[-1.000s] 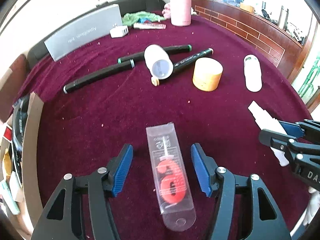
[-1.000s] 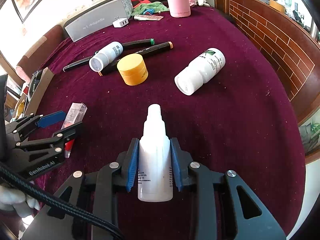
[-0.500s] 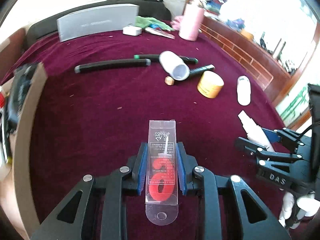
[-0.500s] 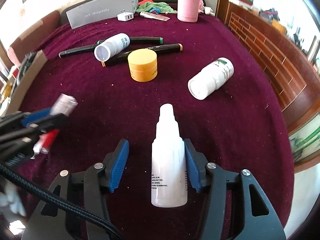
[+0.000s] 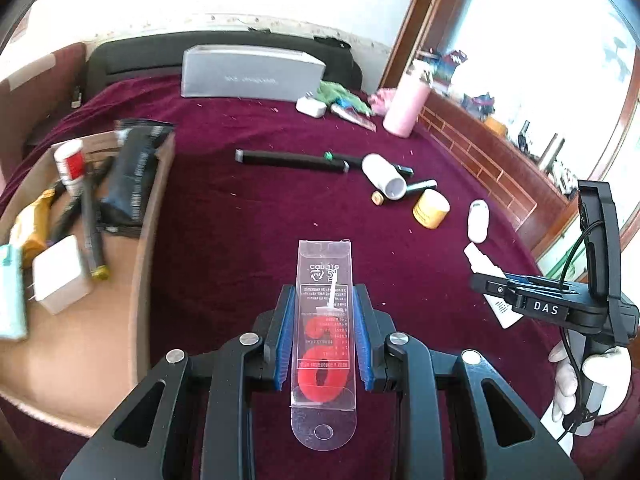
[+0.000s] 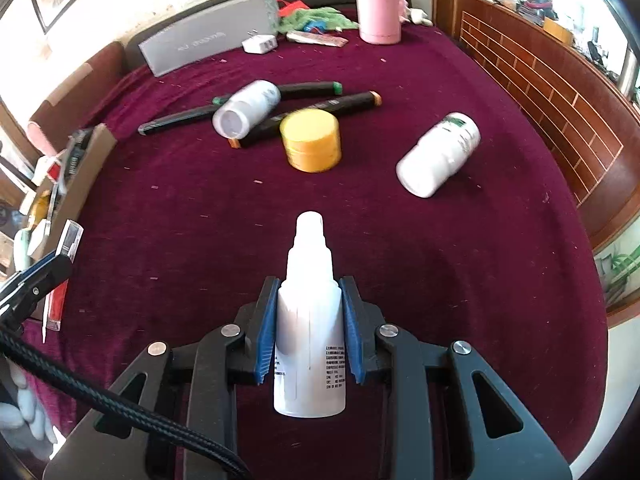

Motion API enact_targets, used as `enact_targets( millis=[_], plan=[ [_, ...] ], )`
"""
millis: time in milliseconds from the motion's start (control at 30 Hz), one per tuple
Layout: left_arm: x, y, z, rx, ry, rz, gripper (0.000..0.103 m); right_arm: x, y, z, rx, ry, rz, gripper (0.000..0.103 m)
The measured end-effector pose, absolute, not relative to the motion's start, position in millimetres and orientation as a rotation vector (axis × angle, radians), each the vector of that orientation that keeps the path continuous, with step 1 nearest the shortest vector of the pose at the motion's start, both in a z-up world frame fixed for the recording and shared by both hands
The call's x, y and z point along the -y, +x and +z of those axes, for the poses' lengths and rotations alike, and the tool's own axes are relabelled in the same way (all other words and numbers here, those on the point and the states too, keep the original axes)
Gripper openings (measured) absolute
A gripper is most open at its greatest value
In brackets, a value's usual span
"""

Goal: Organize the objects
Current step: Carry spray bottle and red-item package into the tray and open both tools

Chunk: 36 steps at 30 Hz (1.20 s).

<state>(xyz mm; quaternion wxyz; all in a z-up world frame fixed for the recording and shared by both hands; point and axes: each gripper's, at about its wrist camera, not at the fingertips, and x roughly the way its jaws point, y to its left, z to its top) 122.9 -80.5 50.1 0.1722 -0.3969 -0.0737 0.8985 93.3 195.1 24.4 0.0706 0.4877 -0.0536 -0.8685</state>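
1. Left tool [image 5: 323,340] is clamped on the candle pack [image 5: 323,332], a clear plastic sleeve with a red number candle inside. The blue pads press its two long edges, probably because the flat faces would flex or slip. The hang-tab end pokes back toward the camera and the other end sticks out past the tips.
2. Right tool [image 6: 308,328] is closed on the white spray bottle [image 6: 309,320], gripping the body low down with the nozzle pointing forward. My guess is the fat middle gives the pads more to bite than the skinny neck.
3. Both items look lifted clear of the maroon cloth on the bench [image 5: 240,216], so I'd call this the carry stage, not the pickup.
4. To the left of the left tool sits the cardboard box [image 5: 144,280], already holding a charger, pens, a dark pouch and a tube. That's likely where both things are headed, since it's the only bin in sight.
5. Still loose at the far side: black markers [image 6: 312,90], a small white bottle [image 6: 246,109] lying across them, the yellow jar [image 6: 312,142], and a bigger white bottle [image 6: 438,154] on its side to the right.
6. Way at the back: the grey box [image 6: 208,42] and pink flask [image 6: 378,2].
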Motion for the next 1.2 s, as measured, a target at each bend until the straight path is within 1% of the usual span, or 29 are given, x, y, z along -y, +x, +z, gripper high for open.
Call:
enact_targets(
  millis=[133, 333, 567, 867, 967, 1067, 1200],
  plan=[
    [112, 133, 60, 0.298, -1.082, 2.584, 0.023, -172, 101, 43, 0.191, 1.376, -2.534, 0.027],
    [163, 142, 71, 0.377, -1.041, 2.695, 0.023, -115, 101, 67, 0.199, 1.286, -2.393, 0.027],
    [223, 136, 61, 0.414, -1.093, 2.826, 0.023, -43, 86, 76, 0.259, 1.264, -2.179, 0.028],
    [258, 112, 32, 0.402, -1.219, 2.841, 0.024, 56, 62, 58, 0.168, 1.306, -2.054, 0.028],
    [260, 108, 27, 0.396, -1.248, 2.828, 0.024, 81, 54, 50, 0.099, 1.322, -2.065, 0.028],
    [263, 102, 22, 0.392, -1.264, 2.811, 0.024, 97, 47, 42, 0.034, 1.336, -2.096, 0.028],
    [266, 98, 18, 0.405, -1.271, 2.796, 0.024, 110, 37, 31, -0.008, 1.364, -2.112, 0.028]
  ],
)
